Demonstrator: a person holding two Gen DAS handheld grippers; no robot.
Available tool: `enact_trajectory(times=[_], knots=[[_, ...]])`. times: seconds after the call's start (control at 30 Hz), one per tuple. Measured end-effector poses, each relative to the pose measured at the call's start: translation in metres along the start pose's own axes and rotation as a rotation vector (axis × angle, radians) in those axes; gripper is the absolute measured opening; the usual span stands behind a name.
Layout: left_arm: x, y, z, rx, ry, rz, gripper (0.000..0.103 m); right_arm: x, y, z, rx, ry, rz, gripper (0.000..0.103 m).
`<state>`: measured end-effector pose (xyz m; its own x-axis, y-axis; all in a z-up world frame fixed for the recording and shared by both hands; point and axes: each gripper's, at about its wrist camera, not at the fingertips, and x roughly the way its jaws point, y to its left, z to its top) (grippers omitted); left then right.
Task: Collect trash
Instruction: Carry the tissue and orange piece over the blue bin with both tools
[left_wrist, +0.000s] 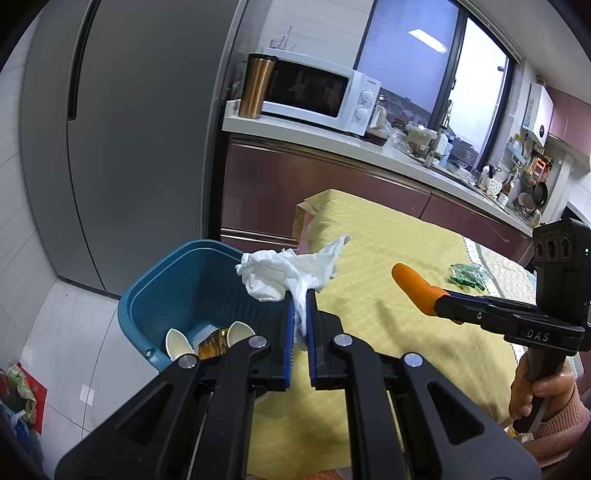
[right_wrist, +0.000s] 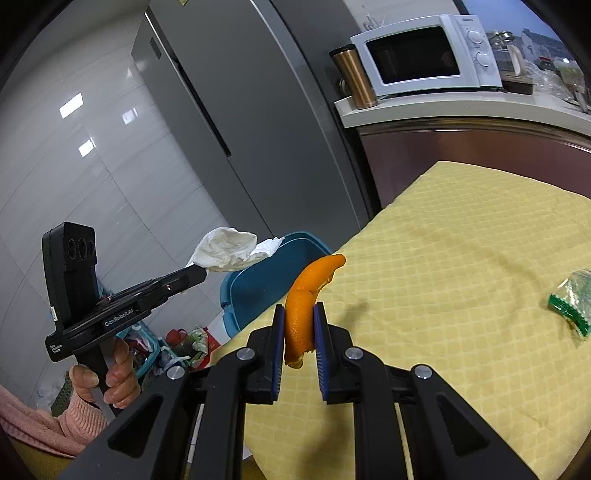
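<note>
Left tongs (left_wrist: 300, 295) clamped on a crumpled white tissue (left_wrist: 288, 275), blue pads pinching its tail while the bulk fans out above the near rim of a teal plastic bin (left_wrist: 166, 280). Inside the bin, pale curved shells and a shiny gold wrapper (left_wrist: 212, 341), partly hidden behind the tongs' linkage. Right tongs (right_wrist: 299, 314) clamped on a curled strip of orange peel (right_wrist: 306, 295), its tip arching up and forward over the edge of the bench (right_wrist: 461, 258), which is draped in a yellow quilted cloth. Peel held above the cloth, clear of it, just right of the bin. Farther right on the cloth, well apart from both tongs, a crumpled green-and-clear wrapper (right_wrist: 572, 301) lying flat. Hands in pink knitted sleeves gripping each handle: left hand (right_wrist: 107, 380), right hand (left_wrist: 535, 387). Behind, a grey refrigerator (right_wrist: 229, 110), and on the kitchen counter a white microwave (left_wrist: 317, 92) with a copper travel mug (left_wrist: 256, 86) beside it.
</note>
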<state>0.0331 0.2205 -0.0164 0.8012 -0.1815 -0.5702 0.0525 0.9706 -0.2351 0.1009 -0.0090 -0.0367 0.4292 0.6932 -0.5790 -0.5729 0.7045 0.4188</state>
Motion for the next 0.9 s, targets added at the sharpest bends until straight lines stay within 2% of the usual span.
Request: enact_trajectory(times=[0.9], knots=[[0.017, 0.020, -0.005, -0.051, 0.032, 0.057, 0.006, 0.050, 0.014, 0.018, -0.043, 0.072, 0.067, 0.014]])
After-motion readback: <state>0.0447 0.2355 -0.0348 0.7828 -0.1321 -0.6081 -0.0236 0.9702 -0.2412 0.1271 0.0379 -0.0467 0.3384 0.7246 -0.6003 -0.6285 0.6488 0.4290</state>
